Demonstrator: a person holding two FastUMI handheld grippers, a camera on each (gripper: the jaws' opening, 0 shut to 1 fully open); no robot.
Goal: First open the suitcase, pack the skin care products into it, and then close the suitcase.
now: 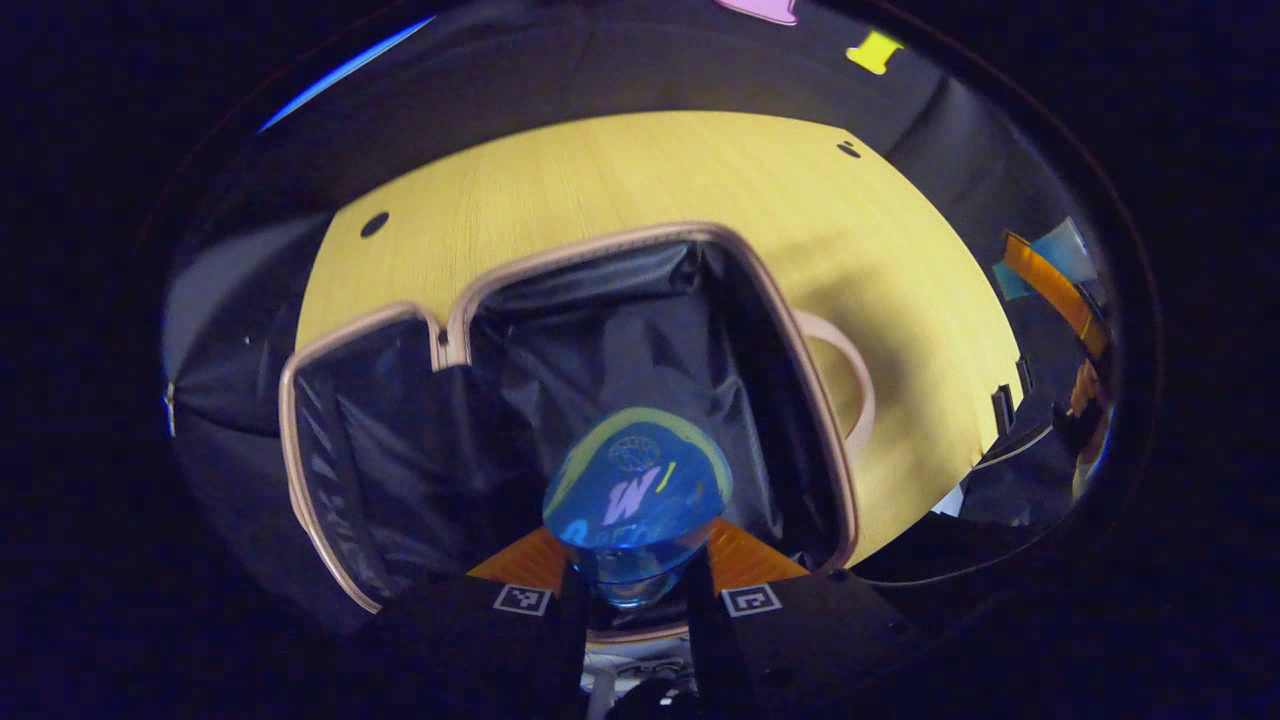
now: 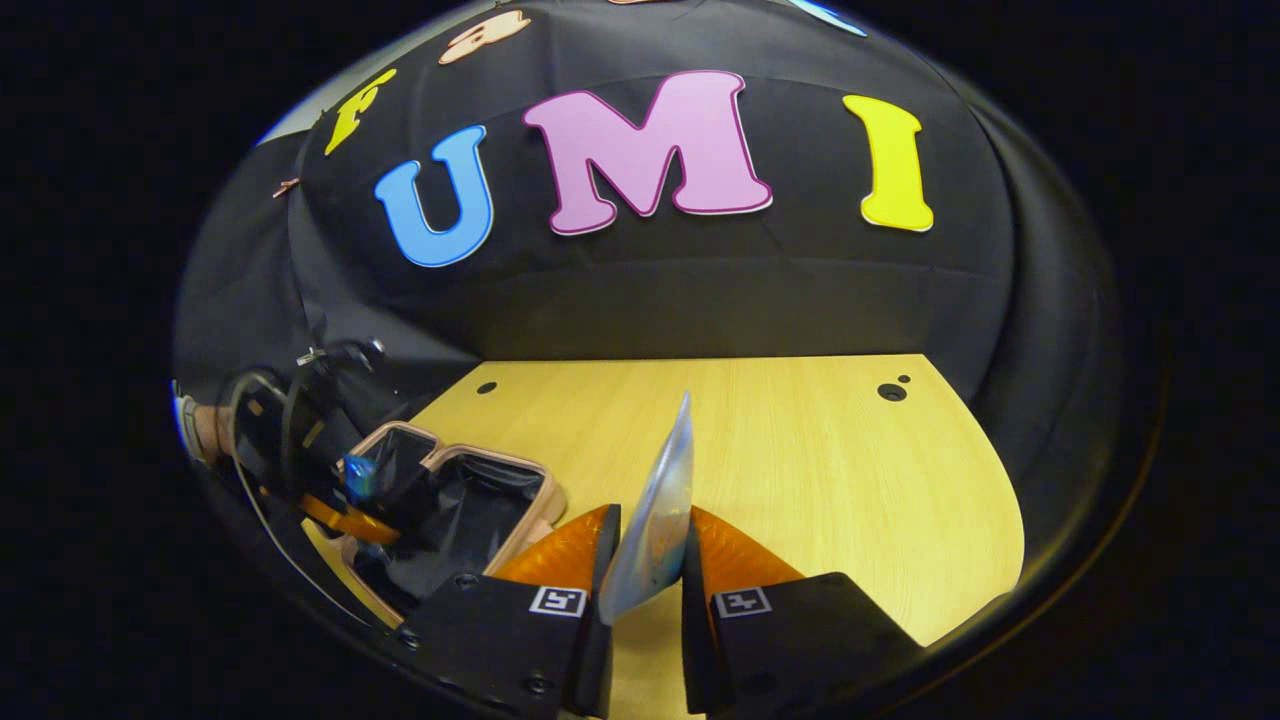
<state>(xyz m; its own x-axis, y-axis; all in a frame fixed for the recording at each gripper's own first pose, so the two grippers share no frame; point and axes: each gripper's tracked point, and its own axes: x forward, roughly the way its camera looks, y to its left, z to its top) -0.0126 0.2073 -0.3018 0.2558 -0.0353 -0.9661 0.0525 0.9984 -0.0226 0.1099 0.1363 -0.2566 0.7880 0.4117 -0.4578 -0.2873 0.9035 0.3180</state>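
The suitcase [image 1: 560, 270] lies open on the wooden table, both halves lined with black fabric inside a pink rim. My left gripper [image 1: 637, 575] is shut on a blue bottle [image 1: 637, 490], held above the suitcase's near edge over the right half. In the right gripper view the same suitcase [image 2: 535, 500] sits at the lower left, with the left gripper [image 2: 360, 490] and the blue bottle [image 2: 358, 477] over it. My right gripper [image 2: 648, 570] is shut on a thin flat sachet [image 2: 660, 500] that stands on edge, above the table to the right of the suitcase.
The suitcase's pink handle [image 1: 850, 375] sticks out on its right side. The wooden table [image 2: 820, 470] has small dark holes [image 2: 890, 392] near its far edge. A person's hand [image 2: 205, 430] holds the left gripper. The black booth wall closes the back.
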